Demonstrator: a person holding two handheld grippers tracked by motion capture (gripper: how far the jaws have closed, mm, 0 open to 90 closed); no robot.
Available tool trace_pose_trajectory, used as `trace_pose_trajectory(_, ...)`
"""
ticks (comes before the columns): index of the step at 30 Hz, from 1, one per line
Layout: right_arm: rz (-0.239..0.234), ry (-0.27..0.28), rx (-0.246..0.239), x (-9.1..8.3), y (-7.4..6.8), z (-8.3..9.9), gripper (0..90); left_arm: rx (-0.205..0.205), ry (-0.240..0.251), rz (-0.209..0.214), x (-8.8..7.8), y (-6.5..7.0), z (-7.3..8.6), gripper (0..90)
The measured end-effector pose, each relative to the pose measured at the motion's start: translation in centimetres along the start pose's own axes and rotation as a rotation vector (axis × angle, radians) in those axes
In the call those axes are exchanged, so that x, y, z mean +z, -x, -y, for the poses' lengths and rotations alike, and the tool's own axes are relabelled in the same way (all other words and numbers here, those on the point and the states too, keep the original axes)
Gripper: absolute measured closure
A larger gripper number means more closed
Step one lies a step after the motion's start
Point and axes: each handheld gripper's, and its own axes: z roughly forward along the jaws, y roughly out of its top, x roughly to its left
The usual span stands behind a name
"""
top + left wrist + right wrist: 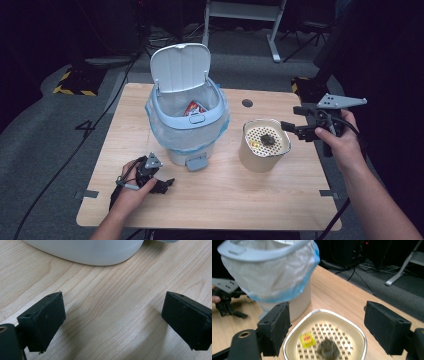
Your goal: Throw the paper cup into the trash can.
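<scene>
Cream square-rimmed plastic container (pixel 264 145) with perforated insert, beside pedal bin (pixel 186 117): easily knocked. Right gripper (pixel 294 131) spread, empty, near rim. Left gripper (pixel 162 185) spread, resting by bin.

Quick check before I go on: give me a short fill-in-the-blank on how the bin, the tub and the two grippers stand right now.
1. The lid of the pedal bin stands ____.
2. The right gripper hovers by the rim of the cream ____, jaws apart with nothing between them.
3. Beside the dark lump on the tub's perforated insert lies a small ____ tag.
4. The left gripper rests low on the table with its jaws ____.

Missing words: open; tub; yellow; open
</scene>
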Motion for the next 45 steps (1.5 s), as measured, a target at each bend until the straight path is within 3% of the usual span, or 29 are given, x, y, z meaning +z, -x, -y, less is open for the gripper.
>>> trace_pose_trajectory(9,-0.004,-0.015,0.058,-2.0,1.1,4.7,21.5,-0.012,0.001,-0.009,-0.2,-0.1,0.3,5.4)
trace_pose_trajectory(18,0.02,-0.038,0.091,-2.8,1.0,9.1,21.5,-0.019,-0.002,-0.01,-0.5,-0.2,0.6,5.4)
trace_pose_trajectory(34,0.057,-0.156,0.139,0.0,0.7,16.3,21.1,-0.03,0.004,-0.03,-0.7,-0.2,0.8,5.9)
trace_pose_trajectory(45,0.112,-0.236,0.117,2.1,-0.1,20.2,18.6,-0.053,0.003,-0.05,-0.8,0.0,0.9,5.6)
